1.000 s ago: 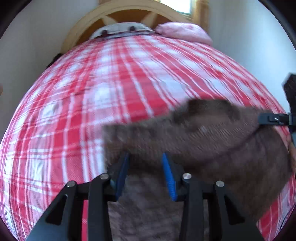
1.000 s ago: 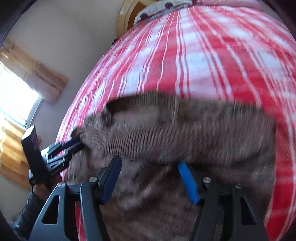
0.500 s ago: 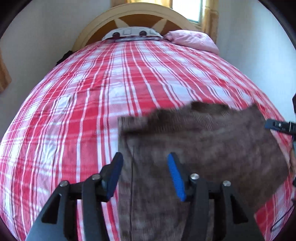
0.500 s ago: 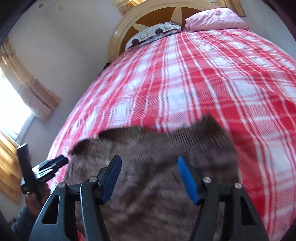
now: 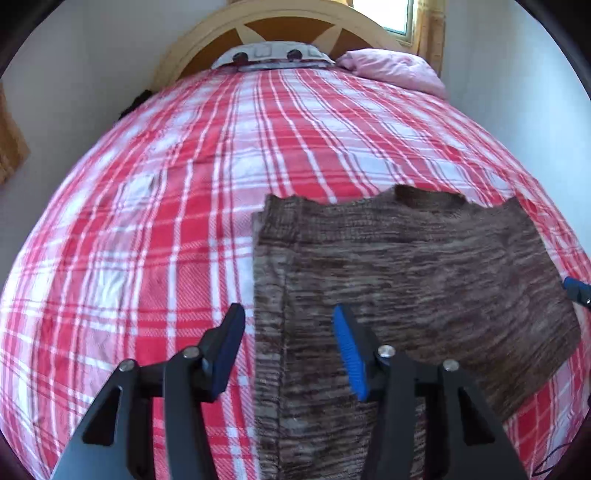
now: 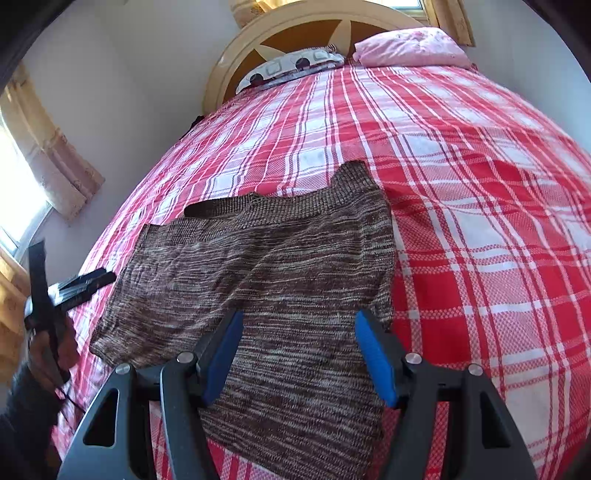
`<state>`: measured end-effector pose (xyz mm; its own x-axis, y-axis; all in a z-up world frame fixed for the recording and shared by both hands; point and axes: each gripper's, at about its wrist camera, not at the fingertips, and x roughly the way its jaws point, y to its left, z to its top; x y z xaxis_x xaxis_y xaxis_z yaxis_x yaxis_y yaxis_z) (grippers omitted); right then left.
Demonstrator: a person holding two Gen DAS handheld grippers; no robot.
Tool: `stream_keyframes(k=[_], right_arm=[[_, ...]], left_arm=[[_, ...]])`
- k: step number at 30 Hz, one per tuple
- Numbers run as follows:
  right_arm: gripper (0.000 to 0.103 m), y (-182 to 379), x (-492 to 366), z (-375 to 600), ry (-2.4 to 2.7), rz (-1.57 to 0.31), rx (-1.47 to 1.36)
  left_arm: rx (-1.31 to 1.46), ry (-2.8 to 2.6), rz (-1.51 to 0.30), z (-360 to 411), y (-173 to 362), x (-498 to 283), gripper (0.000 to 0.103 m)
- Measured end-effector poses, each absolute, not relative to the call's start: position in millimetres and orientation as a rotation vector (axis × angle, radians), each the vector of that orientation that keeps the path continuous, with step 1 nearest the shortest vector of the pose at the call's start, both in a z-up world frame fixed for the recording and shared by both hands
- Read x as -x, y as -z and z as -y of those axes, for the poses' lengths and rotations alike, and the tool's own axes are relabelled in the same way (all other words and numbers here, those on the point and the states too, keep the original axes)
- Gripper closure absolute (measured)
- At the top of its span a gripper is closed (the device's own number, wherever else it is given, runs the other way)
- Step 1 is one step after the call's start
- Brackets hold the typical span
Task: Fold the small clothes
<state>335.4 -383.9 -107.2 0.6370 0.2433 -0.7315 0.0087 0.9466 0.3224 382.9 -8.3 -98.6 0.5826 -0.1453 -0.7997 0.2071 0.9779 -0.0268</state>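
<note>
A brown marled knit top (image 5: 413,280) lies flat on the red-and-white plaid bedspread (image 5: 155,206), neckline toward the headboard. It also shows in the right wrist view (image 6: 273,280). My left gripper (image 5: 291,343) is open and empty, hovering over the garment's left edge near its hem. My right gripper (image 6: 299,350) is open and empty above the garment's lower right part. The left gripper also shows at the left edge of the right wrist view (image 6: 92,280), just off the garment's side.
A wooden arched headboard (image 5: 306,33) stands at the far end, with a grey patterned pillow (image 6: 291,68) and a pink pillow (image 6: 410,48). White walls flank the bed. A curtained window (image 6: 48,147) is on the left.
The garment, held up and blurred a second ago, now lies spread flat on the bed. Both grippers have let go, opened wider and drawn back toward the hem.
</note>
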Motion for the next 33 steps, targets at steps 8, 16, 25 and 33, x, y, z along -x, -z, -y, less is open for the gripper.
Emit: stream_keyframes(k=[8, 16, 25, 33], right_arm=[[0.049, 125, -305, 380, -0.017, -0.928, -0.177], [0.058, 133, -277, 370, 0.024, -1.001, -0.064], [0.058, 88, -291, 318, -0.113, -0.851, -0.019], [0.058, 131, -309, 310, -0.057, -0.940, -0.003]], left_arm=[[-0.141, 0.168, -0.962, 5, 135, -318, 0.049], [-0.137, 0.138, -0.938, -3, 130, -293, 0.042], [-0.143, 0.092, -0.941, 2, 133, -302, 0.030], [-0.124, 0.092, -0.925, -1, 137, -300, 0.025]])
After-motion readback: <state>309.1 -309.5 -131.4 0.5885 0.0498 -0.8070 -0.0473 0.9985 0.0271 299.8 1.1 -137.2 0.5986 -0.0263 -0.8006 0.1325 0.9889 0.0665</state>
